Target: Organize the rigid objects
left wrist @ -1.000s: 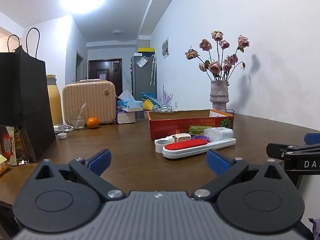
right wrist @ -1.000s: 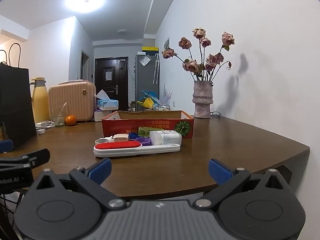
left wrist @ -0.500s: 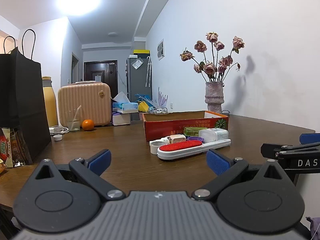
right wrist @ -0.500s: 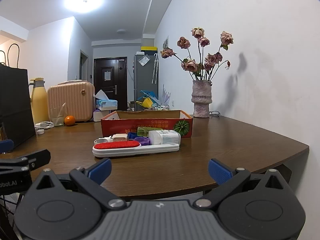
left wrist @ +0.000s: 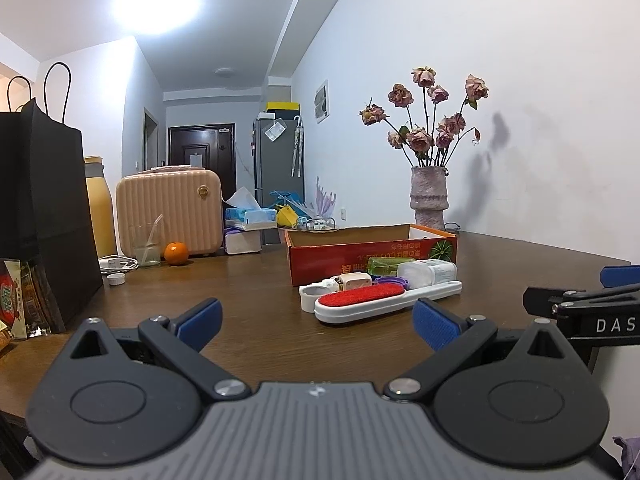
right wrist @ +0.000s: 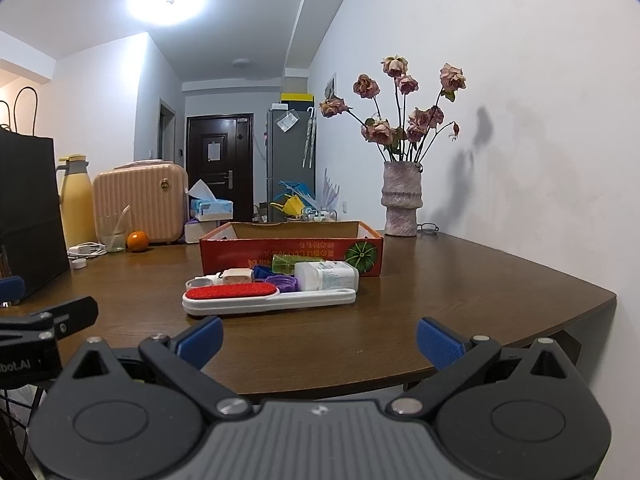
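A white lint brush with a red pad (left wrist: 384, 300) (right wrist: 264, 298) lies on the brown table (left wrist: 248, 320) (right wrist: 460, 304). Behind it lie a white bottle (left wrist: 428, 271) (right wrist: 326, 275), a green bottle (right wrist: 291, 263), purple lids (right wrist: 282, 281), a white charger (left wrist: 352, 281) (right wrist: 237, 276) and a small white cup (left wrist: 310, 295). An open red cardboard box (left wrist: 372, 254) (right wrist: 292, 248) stands behind them. My left gripper (left wrist: 316, 318) and my right gripper (right wrist: 320, 340) are both open and empty, short of the pile near the table's front edge.
A vase of dried roses (left wrist: 427, 200) (right wrist: 401, 204) stands at the back by the wall. At the left are a black paper bag (left wrist: 44, 220), a yellow flask (right wrist: 76, 204), a pink case (left wrist: 170, 208), a glass (left wrist: 146, 244), an orange (left wrist: 176, 253) and tissue boxes (left wrist: 248, 224).
Both grippers have shifted slightly; the pile sits a little lower and more central in the left view. Both stay open. No object has moved.
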Demonstrator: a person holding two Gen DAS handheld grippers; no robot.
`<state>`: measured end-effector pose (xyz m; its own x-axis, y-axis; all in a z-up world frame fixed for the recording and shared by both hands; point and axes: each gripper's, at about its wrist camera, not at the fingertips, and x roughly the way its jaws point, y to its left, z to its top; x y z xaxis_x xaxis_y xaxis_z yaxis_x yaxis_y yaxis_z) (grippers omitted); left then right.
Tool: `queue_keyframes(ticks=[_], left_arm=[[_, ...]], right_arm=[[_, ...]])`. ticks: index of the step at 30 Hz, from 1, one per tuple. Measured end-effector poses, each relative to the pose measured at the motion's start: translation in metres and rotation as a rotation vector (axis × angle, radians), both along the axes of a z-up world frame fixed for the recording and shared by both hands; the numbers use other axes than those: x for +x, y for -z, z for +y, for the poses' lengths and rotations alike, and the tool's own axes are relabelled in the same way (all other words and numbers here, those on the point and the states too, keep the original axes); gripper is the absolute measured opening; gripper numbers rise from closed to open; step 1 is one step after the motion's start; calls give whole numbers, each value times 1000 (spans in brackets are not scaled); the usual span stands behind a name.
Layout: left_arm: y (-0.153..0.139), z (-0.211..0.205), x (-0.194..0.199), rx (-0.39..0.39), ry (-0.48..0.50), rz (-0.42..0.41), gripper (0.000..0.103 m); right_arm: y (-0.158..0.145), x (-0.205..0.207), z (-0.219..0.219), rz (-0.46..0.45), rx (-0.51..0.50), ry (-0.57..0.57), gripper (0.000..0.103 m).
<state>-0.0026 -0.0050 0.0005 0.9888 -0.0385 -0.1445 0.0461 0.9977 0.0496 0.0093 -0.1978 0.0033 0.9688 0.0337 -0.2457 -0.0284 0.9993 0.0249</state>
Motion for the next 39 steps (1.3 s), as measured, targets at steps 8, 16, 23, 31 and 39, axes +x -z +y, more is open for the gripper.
queue_keyframes(ticks=[8, 16, 23, 31, 39], left_arm=[[0, 1, -1, 0, 5, -2, 103], [0, 1, -2, 0, 0, -4, 103], [0, 3, -2, -4, -5, -3, 103], [0, 3, -1, -5, -5, -3, 103], [1, 2, -3, -3, 0, -6, 103]], right_arm=[[0, -1, 0, 4, -1, -1, 103], [1, -1, 0, 6, 1, -1, 103], [1, 0, 0, 6, -2, -2, 103], [1, -1, 0, 3, 3, -4, 103], [2, -2, 2, 7, 0, -4, 103]])
